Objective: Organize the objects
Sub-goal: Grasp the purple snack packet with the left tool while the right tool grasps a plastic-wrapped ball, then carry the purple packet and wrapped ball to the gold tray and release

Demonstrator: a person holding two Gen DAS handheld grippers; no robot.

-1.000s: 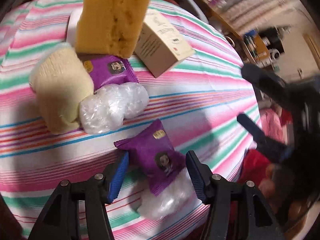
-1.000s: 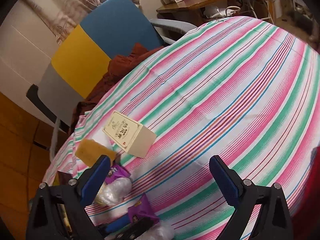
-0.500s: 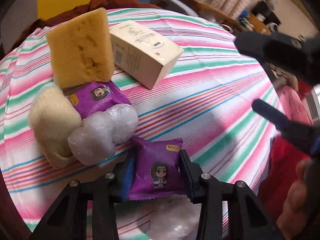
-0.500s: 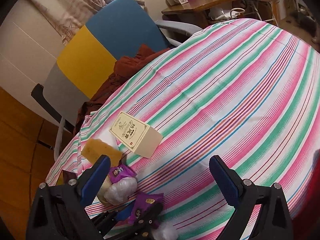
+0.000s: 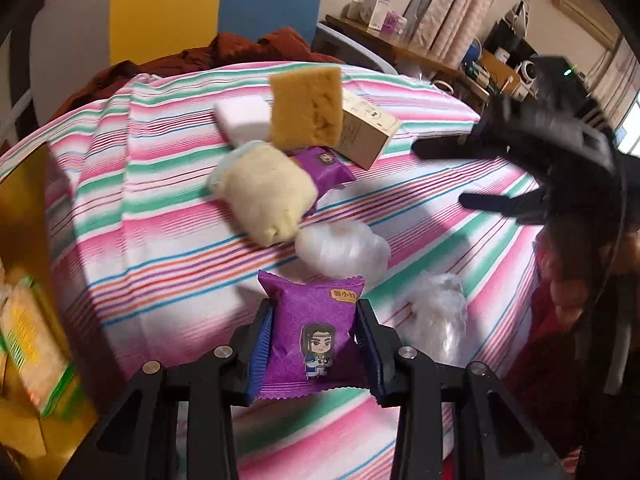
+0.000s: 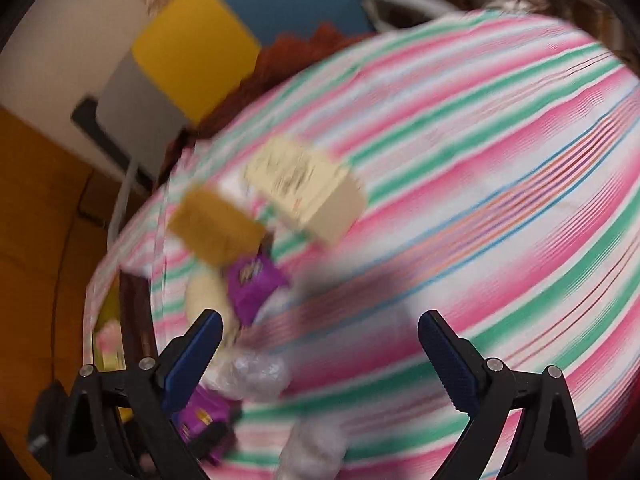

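My left gripper (image 5: 316,338) is shut on a purple snack packet (image 5: 314,332) with a cartoon figure, held above the striped tablecloth (image 5: 160,216). Beyond it lie two clear plastic wads (image 5: 344,250), a cream knitted bundle (image 5: 268,196), a second purple packet (image 5: 326,166), a yellow sponge (image 5: 306,110), a white block (image 5: 242,118) and a cream carton (image 5: 366,132). My right gripper (image 6: 320,350) hangs open over the cloth, nothing between its fingers; the left wrist view shows it as a dark shape at the right (image 5: 520,168). The right wrist view is blurred: sponge (image 6: 216,228), carton (image 6: 308,196), purple packet (image 6: 254,284).
At the left table edge stands a yellow box (image 5: 24,280) holding green-and-yellow packs (image 5: 32,344). A chair with yellow and blue panels (image 5: 216,4) and a rust-coloured cloth (image 5: 248,50) stand behind the table. A desk with clutter (image 5: 400,40) is at the back right.
The left gripper closed on the purple packet and lifted it off the cloth, swinging left so the yellow box came into view. The right gripper moved quickly toward the pile, still open.
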